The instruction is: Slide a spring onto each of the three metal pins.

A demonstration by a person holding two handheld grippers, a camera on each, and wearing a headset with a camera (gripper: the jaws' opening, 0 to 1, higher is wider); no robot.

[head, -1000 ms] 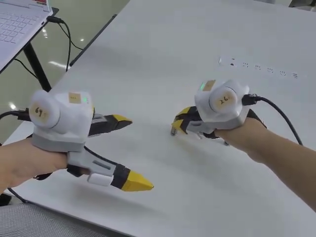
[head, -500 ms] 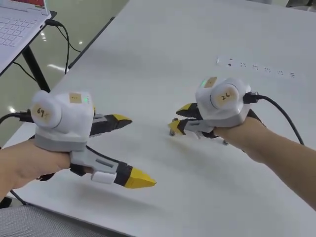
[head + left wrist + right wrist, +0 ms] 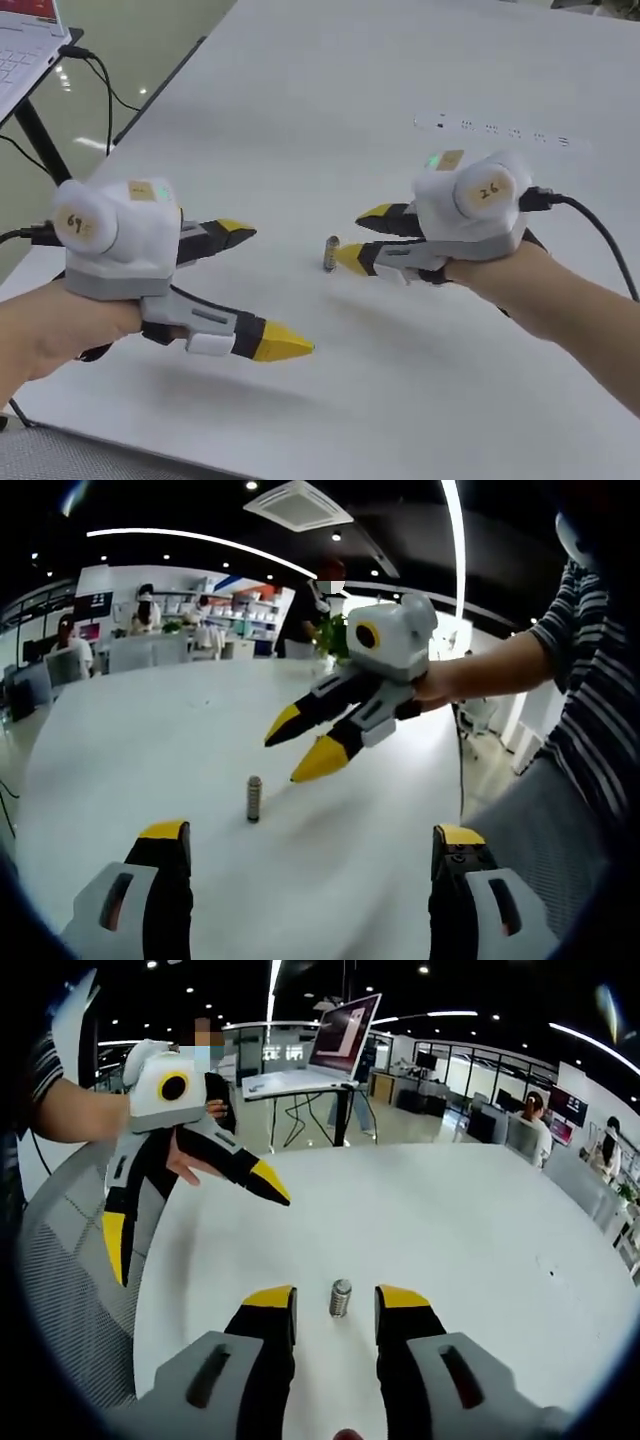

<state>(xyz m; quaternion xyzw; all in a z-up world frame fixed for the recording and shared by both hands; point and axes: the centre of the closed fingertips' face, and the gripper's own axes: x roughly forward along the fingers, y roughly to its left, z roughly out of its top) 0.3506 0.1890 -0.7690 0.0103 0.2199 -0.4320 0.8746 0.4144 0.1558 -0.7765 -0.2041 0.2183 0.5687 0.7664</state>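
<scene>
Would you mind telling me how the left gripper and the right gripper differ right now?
The left gripper is spread wide; the right gripper is open far less. The right gripper's jaws flank the upright small metal cylinder without touching it; the left gripper sits well back from it. The left gripper's label reads 69, the right gripper's 26. Both are white with yellow-tipped black jaws.

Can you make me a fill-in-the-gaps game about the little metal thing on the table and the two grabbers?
1. The little metal pin stands ___ on the white table.
2. The jaw tips of the right gripper are coloured ___.
3. The left gripper has its jaws wide ___.
4. In the right gripper view, the pin sits ___ that gripper's two jaw tips.
Missing words: upright; yellow; open; between.
</scene>
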